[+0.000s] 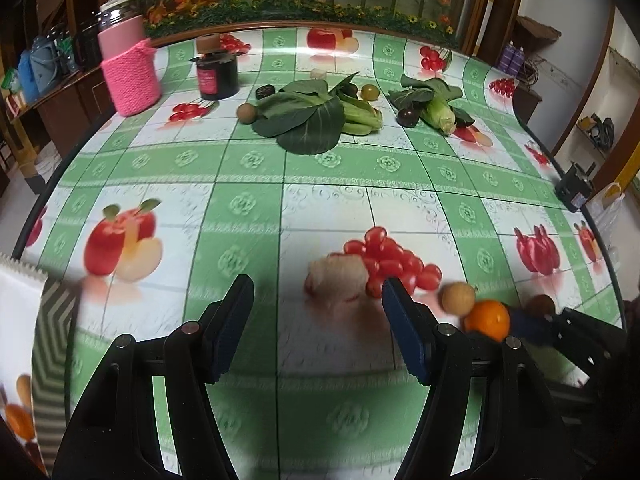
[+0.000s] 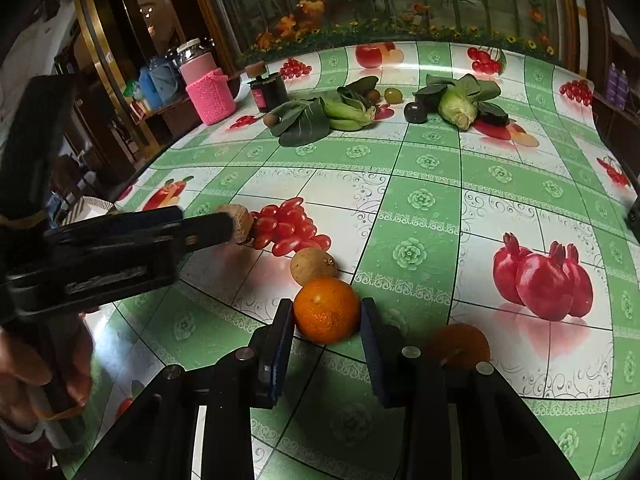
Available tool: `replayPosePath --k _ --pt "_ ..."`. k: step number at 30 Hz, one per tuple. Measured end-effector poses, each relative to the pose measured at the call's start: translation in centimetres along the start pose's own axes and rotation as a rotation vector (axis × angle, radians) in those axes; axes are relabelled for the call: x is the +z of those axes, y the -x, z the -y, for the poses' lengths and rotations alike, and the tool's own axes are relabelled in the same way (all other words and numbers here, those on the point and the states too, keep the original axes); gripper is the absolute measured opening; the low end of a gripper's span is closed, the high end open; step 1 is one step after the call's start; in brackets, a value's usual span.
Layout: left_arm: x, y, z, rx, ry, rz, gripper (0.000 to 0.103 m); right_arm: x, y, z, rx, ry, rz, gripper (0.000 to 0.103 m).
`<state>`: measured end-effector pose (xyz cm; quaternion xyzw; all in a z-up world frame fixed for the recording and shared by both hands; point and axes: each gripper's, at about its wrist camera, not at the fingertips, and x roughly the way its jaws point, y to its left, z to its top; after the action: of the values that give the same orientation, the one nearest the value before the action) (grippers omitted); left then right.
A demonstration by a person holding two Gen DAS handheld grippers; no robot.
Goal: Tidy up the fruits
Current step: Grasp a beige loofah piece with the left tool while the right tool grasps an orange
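An orange tangerine [image 2: 327,309] sits on the table between my right gripper's [image 2: 326,316] fingers, which are close around it but slightly apart. A tan longan [image 2: 313,265] lies just behind it, and a second orange fruit [image 2: 460,345] lies right of the fingers. My left gripper [image 1: 318,294] is open, with a pale rough fruit [image 1: 338,278] just ahead of it; in the right wrist view that fruit [image 2: 240,222] shows at its tip. The tangerine [image 1: 487,319] and longan [image 1: 458,298] show at its right.
Far across the table lie bok choy [image 1: 316,114], another leafy vegetable [image 1: 436,104], a dark plum [image 1: 408,117], a green fruit [image 1: 369,92] and a brown fruit [image 1: 246,113]. A pink knitted jar [image 1: 128,68] and dark jar [image 1: 217,76] stand back left. A paper bag [image 1: 28,340] is near left.
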<state>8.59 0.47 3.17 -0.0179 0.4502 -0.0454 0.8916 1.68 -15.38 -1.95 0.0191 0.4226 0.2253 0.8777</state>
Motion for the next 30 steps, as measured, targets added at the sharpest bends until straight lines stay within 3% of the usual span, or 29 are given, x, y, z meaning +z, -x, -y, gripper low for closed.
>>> replayPosePath --k 5,6,8,21,30 --pt "0.6 -1.7 0.0 -0.009 -0.005 -0.004 0.066 0.1 0.0 0.2 0.020 -0.013 0.001 0.033" --pt "0.5 -1.8 -0.1 -0.006 -0.006 -0.003 0.058 0.1 0.0 0.2 0.020 -0.015 0.002 0.033" --pt "0.4 -2.1 -0.3 -0.008 -0.007 -0.011 0.030 0.0 0.1 0.1 0.019 -0.015 0.000 0.032" --pt "-2.9 2.9 -1.3 -0.018 -0.030 0.023 0.031 -1.2 1.9 -2.0 0.029 0.004 0.004 0.032" --pt "-6.4 7.1 -3.7 0.014 -0.010 0.046 0.031 -1.8 3.3 -6.0 0.107 0.012 0.033 0.032"
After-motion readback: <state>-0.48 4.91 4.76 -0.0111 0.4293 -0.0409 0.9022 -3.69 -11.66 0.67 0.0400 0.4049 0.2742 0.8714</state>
